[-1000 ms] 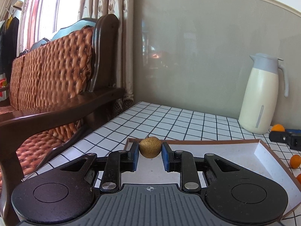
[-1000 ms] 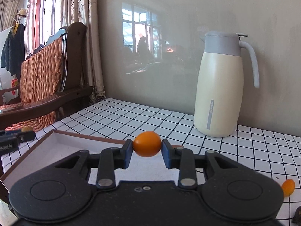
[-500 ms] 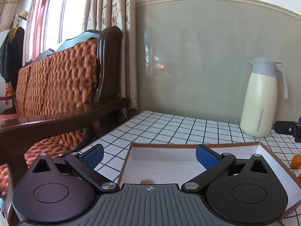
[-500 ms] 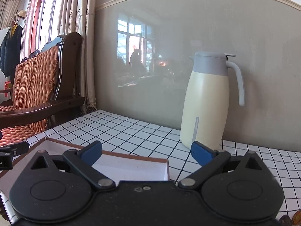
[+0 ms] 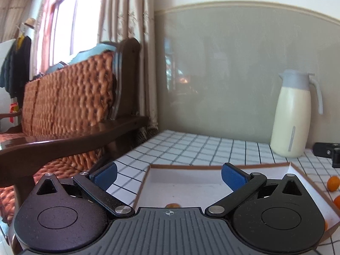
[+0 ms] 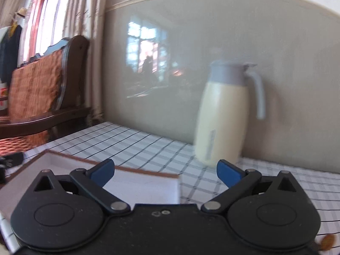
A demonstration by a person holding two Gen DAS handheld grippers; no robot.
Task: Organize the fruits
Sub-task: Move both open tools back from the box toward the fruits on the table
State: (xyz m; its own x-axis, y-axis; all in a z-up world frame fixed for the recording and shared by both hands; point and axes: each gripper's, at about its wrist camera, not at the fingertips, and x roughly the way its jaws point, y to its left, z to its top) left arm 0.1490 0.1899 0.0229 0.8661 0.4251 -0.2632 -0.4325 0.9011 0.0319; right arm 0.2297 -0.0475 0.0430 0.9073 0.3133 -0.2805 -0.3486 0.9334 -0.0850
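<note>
**Both grippers spread wide over the tray**

We look along the left gripper (image 5: 169,176) and its jaws stand wide apart, blue pads (image 5: 105,175) flared out to either side, nothing between them. Below it sits the white tray (image 5: 301,175) with its brown rim, and a small brownish fruit (image 5: 172,205) lies on the tray floor, just peeking above the gripper body. Off to the right, outside the tray rim, we spot an orange fruit (image 5: 332,183) on the checked tabletop (image 5: 201,148), with another orange one (image 5: 336,201) at the frame edge just below it.

Over on the right gripper (image 6: 165,171), same story: jaws fully spread, holding nothing. Its view is blurred. It hangs over the near corner of the tray (image 6: 146,186), the tray wall running across under its left finger. One small orange fruit (image 6: 328,241) shows on the table at the bottom right, well clear of the tray.

Around us: a cream jug (image 5: 292,116) with a grey lid and handle stands upright by the grey wall, behind the tray. A wooden bench (image 5: 70,106) with woven orange cushions crowds the table's left side, curtains (image 5: 127,42) hanging behind it.
</note>
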